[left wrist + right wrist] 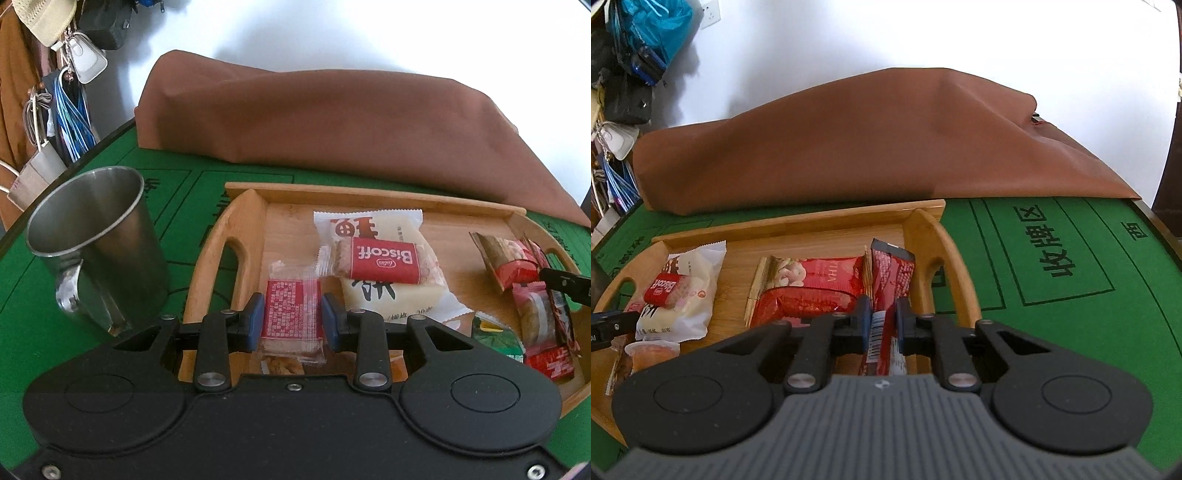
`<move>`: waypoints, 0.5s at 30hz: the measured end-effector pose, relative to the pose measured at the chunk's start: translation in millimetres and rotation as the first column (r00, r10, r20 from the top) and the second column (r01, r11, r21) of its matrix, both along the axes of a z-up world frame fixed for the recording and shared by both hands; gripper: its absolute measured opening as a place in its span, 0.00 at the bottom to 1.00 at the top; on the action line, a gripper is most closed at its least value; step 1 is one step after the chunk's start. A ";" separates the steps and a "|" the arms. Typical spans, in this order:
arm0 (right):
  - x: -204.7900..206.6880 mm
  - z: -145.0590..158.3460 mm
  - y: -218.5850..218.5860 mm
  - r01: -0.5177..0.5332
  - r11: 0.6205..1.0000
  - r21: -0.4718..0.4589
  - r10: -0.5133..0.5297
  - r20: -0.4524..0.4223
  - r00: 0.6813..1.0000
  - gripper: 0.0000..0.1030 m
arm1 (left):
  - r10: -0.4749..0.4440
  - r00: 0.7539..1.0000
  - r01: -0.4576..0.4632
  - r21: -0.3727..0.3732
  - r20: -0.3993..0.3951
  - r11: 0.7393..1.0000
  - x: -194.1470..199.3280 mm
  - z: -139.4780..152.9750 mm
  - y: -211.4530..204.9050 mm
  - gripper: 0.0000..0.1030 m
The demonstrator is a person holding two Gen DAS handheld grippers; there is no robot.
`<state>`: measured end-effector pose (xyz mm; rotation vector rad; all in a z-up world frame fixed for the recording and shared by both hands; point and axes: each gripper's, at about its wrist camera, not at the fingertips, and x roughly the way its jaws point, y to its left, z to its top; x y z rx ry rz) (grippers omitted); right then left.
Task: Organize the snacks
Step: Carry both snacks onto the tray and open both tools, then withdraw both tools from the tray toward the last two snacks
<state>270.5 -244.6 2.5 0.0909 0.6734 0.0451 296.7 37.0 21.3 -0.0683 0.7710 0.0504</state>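
The green felt table carries printed markings and spans both views. Along its far side lies a large brown cloth, bunched into a long mound. In front of the cloth sits a wooden tray with cut-out handles at either end — the snacks are gathered inside it. To the tray's left, on the felt, stands a steel mug, upright, handle toward the camera.

Inside the tray, a white wrapped cake lies near the middle, with a red Biscoff biscuit resting on top of it. At the right end lies a red nut packet.

The left gripper is set narrow, its blue pads pressing the sides of a clear-wrapped biscuit with a red label, held at the near left of the tray. The right gripper is clamped tight on a slim red sachet that stands on edge between the pads at the tray's right end, just beside the nut packet. Whether either held packet touches the tray floor cannot be told.
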 end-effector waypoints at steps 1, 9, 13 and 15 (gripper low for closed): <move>-0.4 -0.1 1.0 -0.001 1.000 -0.002 0.001 0.000 1.000 0.17 | -0.002 1.000 0.002 0.000 -0.001 1.000 0.4 -0.6 -0.7 0.31; -6.4 2.5 4.2 -0.012 1.000 0.004 0.012 0.010 1.000 0.25 | -0.019 1.000 0.019 -0.005 0.022 1.000 -8.0 3.9 -2.5 0.49; -17.5 7.7 7.8 -0.030 1.000 -0.006 0.030 0.024 0.999 0.45 | -0.035 0.998 0.034 0.028 0.051 0.999 -22.3 13.2 -6.1 0.66; -25.2 11.6 9.8 -0.047 0.999 -0.002 0.047 0.037 0.998 0.50 | -0.047 0.997 0.045 0.029 0.059 0.999 -29.5 16.8 -6.8 0.73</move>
